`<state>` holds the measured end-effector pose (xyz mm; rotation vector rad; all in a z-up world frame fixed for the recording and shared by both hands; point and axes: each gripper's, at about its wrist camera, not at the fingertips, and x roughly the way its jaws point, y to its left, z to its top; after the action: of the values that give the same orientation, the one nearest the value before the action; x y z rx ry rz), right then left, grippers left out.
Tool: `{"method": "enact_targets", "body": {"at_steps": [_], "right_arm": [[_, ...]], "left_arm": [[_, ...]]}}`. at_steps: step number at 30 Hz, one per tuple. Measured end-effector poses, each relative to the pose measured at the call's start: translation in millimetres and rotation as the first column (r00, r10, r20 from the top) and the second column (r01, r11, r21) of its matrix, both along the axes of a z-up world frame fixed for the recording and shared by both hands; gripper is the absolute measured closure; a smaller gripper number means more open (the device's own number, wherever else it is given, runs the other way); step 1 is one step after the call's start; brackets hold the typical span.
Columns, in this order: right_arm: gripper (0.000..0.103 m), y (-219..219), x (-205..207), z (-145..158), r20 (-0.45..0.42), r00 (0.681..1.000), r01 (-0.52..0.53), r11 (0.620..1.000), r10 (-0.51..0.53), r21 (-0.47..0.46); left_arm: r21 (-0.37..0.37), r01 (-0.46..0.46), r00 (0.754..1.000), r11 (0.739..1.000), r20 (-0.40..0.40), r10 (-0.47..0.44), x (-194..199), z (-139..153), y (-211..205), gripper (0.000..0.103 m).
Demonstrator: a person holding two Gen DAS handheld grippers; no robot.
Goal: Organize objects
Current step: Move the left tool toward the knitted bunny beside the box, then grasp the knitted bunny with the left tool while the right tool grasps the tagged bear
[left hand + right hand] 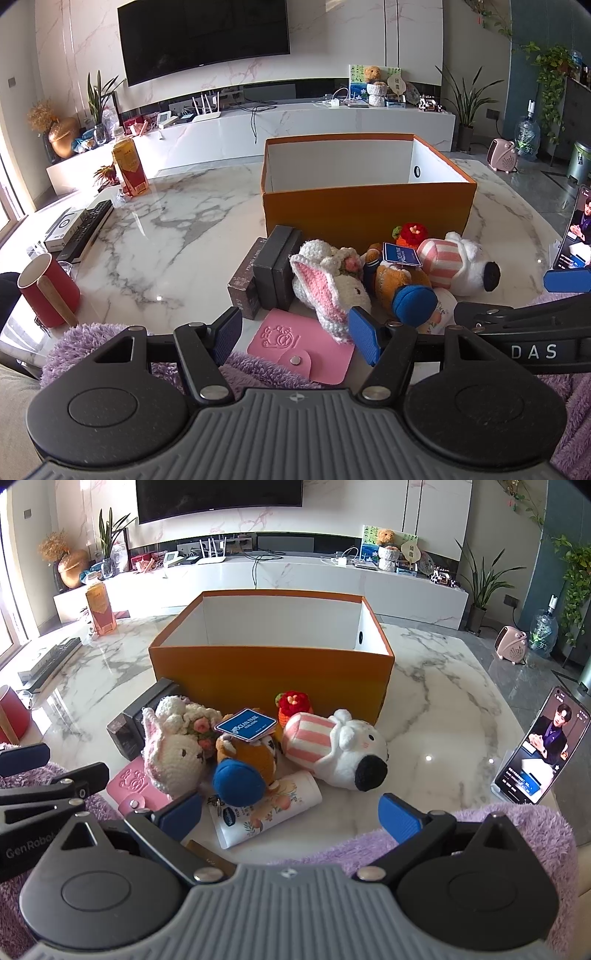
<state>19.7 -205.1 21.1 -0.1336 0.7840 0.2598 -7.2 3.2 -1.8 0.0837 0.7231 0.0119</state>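
Note:
An open orange box (365,206) (269,672) with a white inside stands on the marble table. In front of it lie a crochet bunny (328,284) (173,753), a brown bear with a blue cap (402,288) (243,771), a pink-striped white plush (461,264) (340,749), a red crochet toy (412,233) (293,703), dark boxes (273,269) (147,709), a pink card wallet (303,345) (129,786) and a white lotion tube (266,812). My left gripper (295,336) is open above the wallet. My right gripper (291,816) is open above the tube.
A red cup (48,291), remote controls (86,229) and a drink bottle (129,168) stand at the left. A phone (539,749) leans on a stand at the right. A purple fluffy cloth (480,834) covers the near edge.

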Motion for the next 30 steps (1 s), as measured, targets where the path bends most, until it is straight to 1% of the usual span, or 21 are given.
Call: {"method": "enact_targets", "body": {"at_steps": [13,17,20,22,24,25,26,27,30], "right_arm": [[0.001,1,0,-1,-0.003,1.0,-0.002,1.0,0.002,-0.002],[0.001,1,2,-4,-0.018,1.0,-0.001,1.0,0.001,0.003],[0.002,-2,5,-9,-0.041,0.999,-0.01,1.0,0.011,0.029],[0.005,-3,8,-12,-0.062,0.998,-0.014,0.999,0.017,0.046],[0.015,-3,11,-16,-0.087,0.996,-0.02,0.998,0.025,0.056],[0.017,-2,13,-18,-0.097,0.995,-0.023,0.998,0.028,0.057],[0.022,-2,14,-20,-0.106,0.994,-0.028,0.998,0.034,0.06],[0.027,-1,16,-22,-0.116,0.992,-0.034,0.997,0.041,0.063],[0.035,0,23,-27,-0.142,0.988,-0.048,0.993,0.062,0.104]], "left_arm": [[-0.001,0.003,1.0,1.0,-0.006,-0.003,1,0,0,0.027],[-0.006,0.01,1.0,1.0,-0.012,-0.01,3,-1,0,0.027],[-0.024,0.026,0.999,0.999,-0.023,-0.027,6,-2,2,0.03],[-0.047,0.041,0.998,0.998,-0.039,-0.043,8,-4,4,0.031],[-0.066,0.055,0.997,0.996,-0.048,-0.058,10,-5,4,0.036],[-0.074,0.063,0.996,0.995,-0.053,-0.067,12,-6,4,0.037],[-0.084,0.071,0.996,0.994,-0.056,-0.076,14,-7,4,0.039],[-0.102,0.078,0.994,0.992,-0.062,-0.085,16,-8,5,0.041],[-0.181,0.083,0.991,0.98,-0.092,-0.101,28,-10,10,0.043]]}}
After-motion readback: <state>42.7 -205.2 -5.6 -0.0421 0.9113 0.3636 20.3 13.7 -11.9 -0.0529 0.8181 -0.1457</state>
